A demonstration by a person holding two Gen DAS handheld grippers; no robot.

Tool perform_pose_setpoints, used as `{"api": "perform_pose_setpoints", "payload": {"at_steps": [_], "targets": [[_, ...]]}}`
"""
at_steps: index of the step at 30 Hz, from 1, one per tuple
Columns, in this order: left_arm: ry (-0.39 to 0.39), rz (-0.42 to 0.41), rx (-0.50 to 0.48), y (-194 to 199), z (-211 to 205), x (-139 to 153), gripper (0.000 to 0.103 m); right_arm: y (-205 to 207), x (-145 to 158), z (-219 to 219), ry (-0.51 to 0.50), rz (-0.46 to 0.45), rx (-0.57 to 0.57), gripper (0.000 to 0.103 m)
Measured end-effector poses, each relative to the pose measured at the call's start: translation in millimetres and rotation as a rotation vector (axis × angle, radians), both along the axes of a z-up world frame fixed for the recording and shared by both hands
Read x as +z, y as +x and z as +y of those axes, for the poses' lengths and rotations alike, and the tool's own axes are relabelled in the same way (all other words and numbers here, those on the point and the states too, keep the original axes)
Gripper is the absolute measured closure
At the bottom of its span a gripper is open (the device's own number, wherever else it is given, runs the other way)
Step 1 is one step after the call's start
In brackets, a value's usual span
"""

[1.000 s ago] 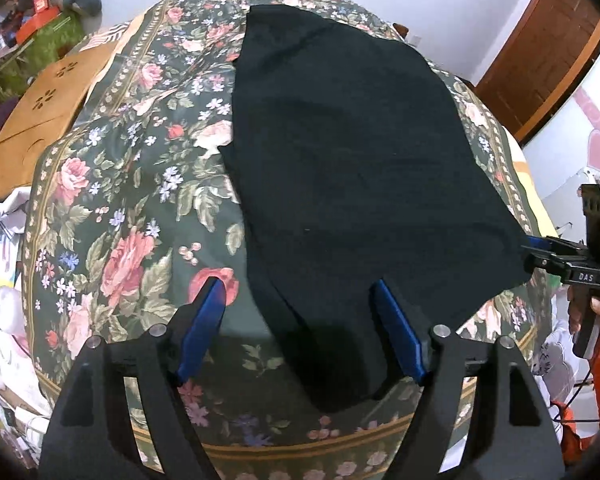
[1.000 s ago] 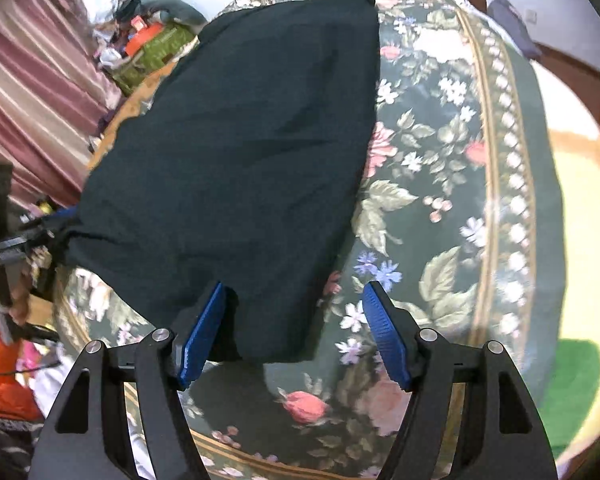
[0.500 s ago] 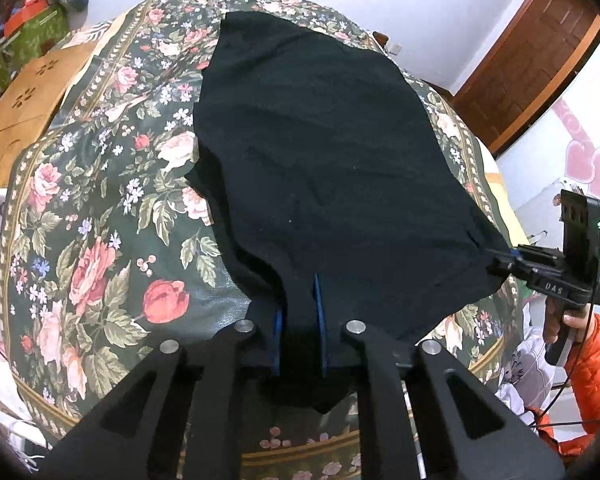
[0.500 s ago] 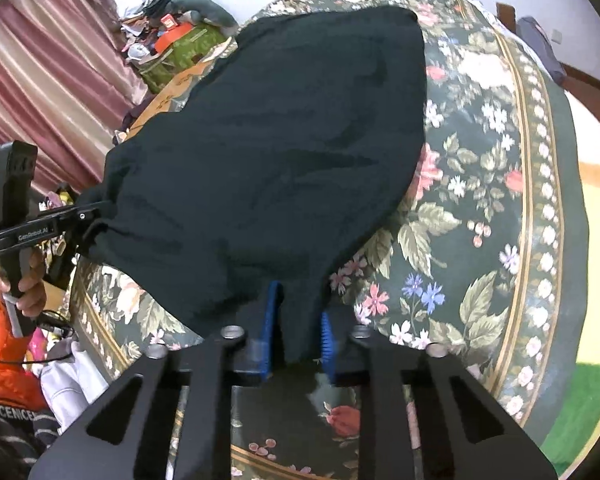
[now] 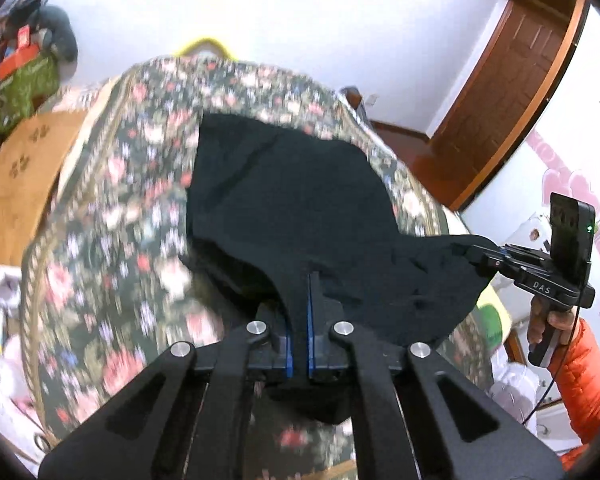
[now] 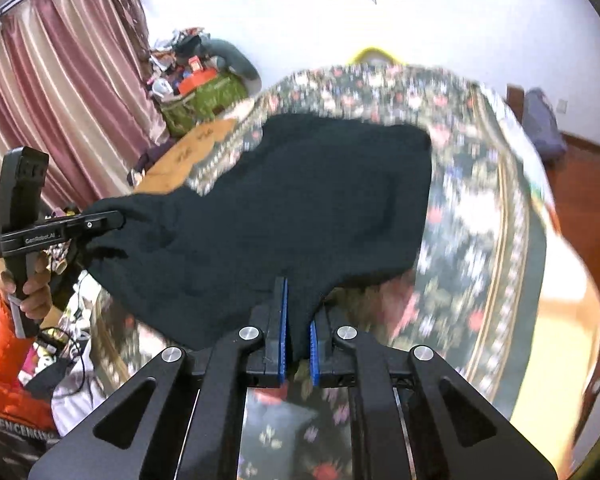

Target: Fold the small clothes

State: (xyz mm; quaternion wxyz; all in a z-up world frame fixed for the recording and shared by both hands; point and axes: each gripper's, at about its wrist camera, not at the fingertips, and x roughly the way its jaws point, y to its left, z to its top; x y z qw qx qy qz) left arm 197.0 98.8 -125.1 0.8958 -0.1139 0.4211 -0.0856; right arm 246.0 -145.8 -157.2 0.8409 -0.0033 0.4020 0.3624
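One floral bedspread (image 5: pixel 112 216) beneath white walls (image 5: pixel 340 20).

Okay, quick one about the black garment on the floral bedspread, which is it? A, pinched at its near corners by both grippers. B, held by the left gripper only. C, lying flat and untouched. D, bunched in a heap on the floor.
A: the left gripper and the right gripper are each shut on a near corner of the black garment, which stretches between them above the floral bedspread.
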Motion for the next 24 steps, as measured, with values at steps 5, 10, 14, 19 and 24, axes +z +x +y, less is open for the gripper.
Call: {"api": "perform_pose_setpoints", "payload": {"at_steps": [5, 10, 14, 19, 24], "targets": [[0.026, -0.066, 0.008, 37, 6, 30, 0.100, 25, 22, 2, 0.001, -0.075, -0.010, 0.096], [-0.012, -0.047, 0.015, 66, 20, 32, 0.099, 52, 27, 14, -0.008, -0.085, -0.005, 0.096], [-0.056, 0.032, 0.003, 61, 23, 7, 0.100, 51, 13, 7, -0.012, -0.043, 0.002, 0.096], [-0.138, 0.128, -0.012, 34, 22, -25, 0.099, 32, -6, -10, -0.042, 0.031, 0.004, 0.096], [-0.150, 0.220, -0.022, -2, 6, -54, 0.099, 5, -29, -17, -0.098, 0.094, 0.027, 0.096]]}}
